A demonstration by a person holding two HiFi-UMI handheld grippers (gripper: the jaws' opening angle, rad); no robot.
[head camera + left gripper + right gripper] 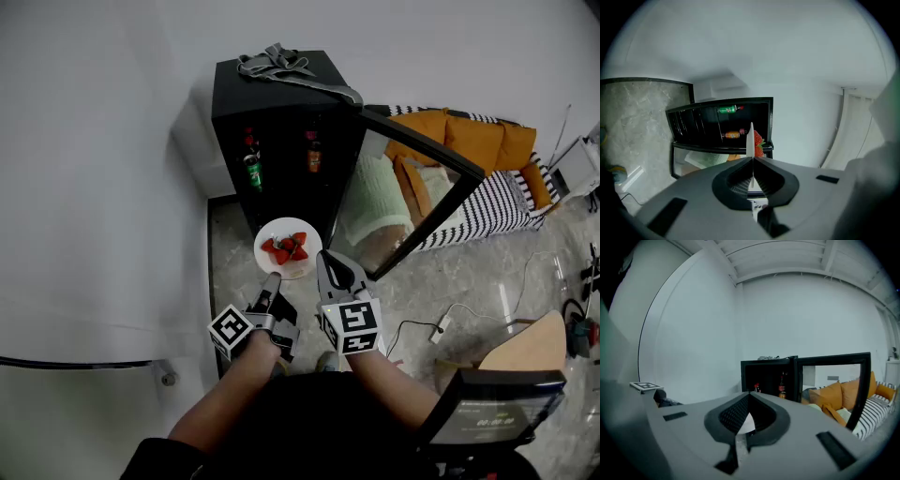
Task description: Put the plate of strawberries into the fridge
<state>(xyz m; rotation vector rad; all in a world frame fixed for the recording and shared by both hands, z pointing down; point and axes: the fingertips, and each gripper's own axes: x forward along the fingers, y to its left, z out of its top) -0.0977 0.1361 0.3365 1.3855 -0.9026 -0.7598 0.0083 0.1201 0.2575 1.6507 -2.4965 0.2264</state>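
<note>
Before the open black fridge (272, 122), a white plate (279, 228) of strawberries (286, 248) is pinched in the left gripper (273, 278).

Head view: the round, glossy plate hangs over the speckled stone floor (441, 281), just ahead of the shelves, with the glass door (412, 202) swung wide; both forearms reach forward side by side, the right gripper (324, 258) just beside the plate's rim. Left gripper view: ribbed dark fingers (738, 180) clamp the thin rim, seen edge-on, with red berries behind it and bottles (727, 110) in the fridge beyond. Right gripper view: its fingers are pressed together on nothing, pointing toward the fridge.
</note>
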